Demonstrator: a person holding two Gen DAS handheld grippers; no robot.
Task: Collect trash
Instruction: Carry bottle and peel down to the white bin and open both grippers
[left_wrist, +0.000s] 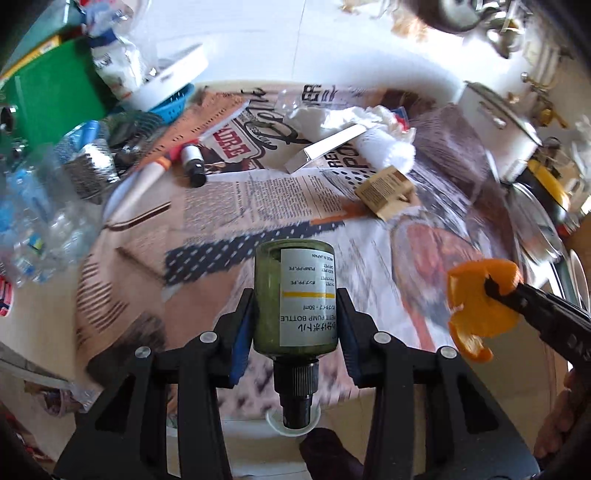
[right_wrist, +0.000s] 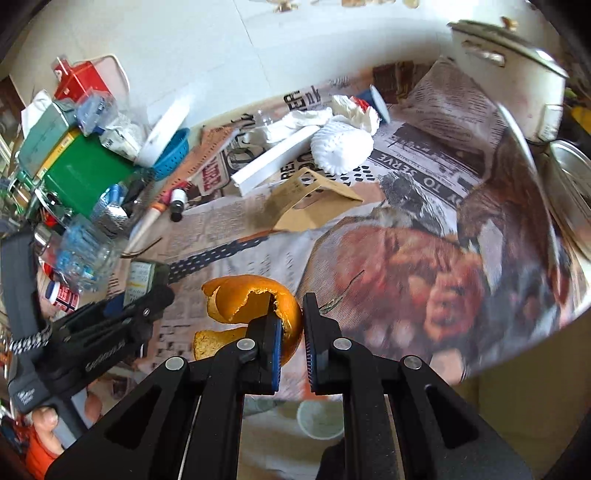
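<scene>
A table covered in printed newspaper (right_wrist: 424, 236) fills both views. A white enamel pot (right_wrist: 517, 77) stands at its far right corner; a green box (right_wrist: 85, 173) and crushed clear plastic bottles (left_wrist: 37, 206) crowd the left edge. Crumpled white tissue (left_wrist: 365, 122), a white foam fruit net (right_wrist: 341, 149) and a small brown carton (left_wrist: 386, 188) lie mid-table. The left gripper (left_wrist: 295, 317) pinches a green pump bottle (left_wrist: 295, 299) above the near edge. Beside it, the right gripper (right_wrist: 291, 325) has its jaws closed on an orange peel (right_wrist: 255, 299).
</scene>
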